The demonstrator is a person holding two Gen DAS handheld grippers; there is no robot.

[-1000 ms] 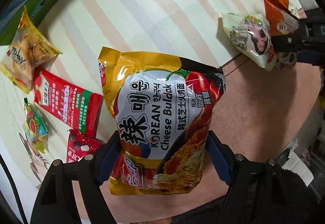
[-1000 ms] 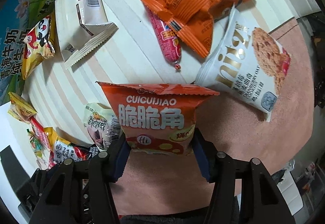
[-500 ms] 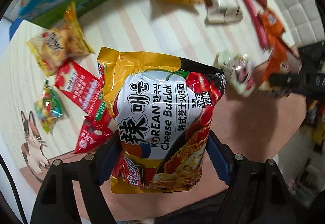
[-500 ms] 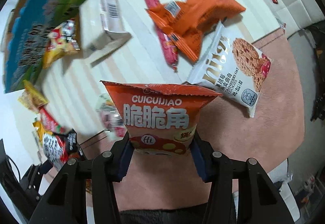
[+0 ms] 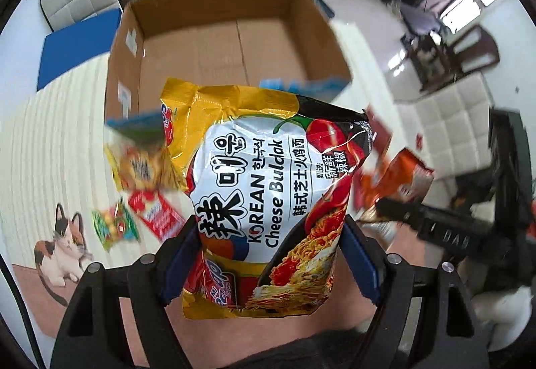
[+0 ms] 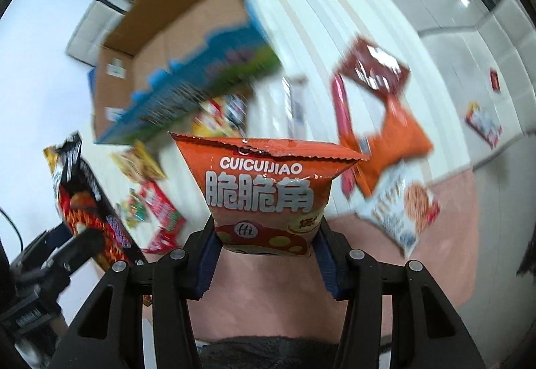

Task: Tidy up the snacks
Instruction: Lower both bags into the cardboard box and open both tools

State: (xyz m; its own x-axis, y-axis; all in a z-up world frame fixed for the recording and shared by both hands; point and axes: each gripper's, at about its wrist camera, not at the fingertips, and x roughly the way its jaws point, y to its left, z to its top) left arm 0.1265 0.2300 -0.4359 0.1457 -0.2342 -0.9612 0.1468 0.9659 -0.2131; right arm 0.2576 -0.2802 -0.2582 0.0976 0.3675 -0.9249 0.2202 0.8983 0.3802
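Your left gripper (image 5: 268, 272) is clamping the noodle packet (image 5: 268, 198) at frame centre, below the cardboard box (image 5: 217, 44); your right gripper (image 6: 266, 255), jaws just tightened, is squeezing the orange snack bag (image 6: 264, 188).

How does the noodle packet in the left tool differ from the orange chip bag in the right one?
The noodle packet is yellow, white and black with chilli pictures; the chip bag is plain orange. The noodle packet looks broader and flatter between its pads, the chip bag puffier and narrower. Both are sealed and clamped near their lower ends.
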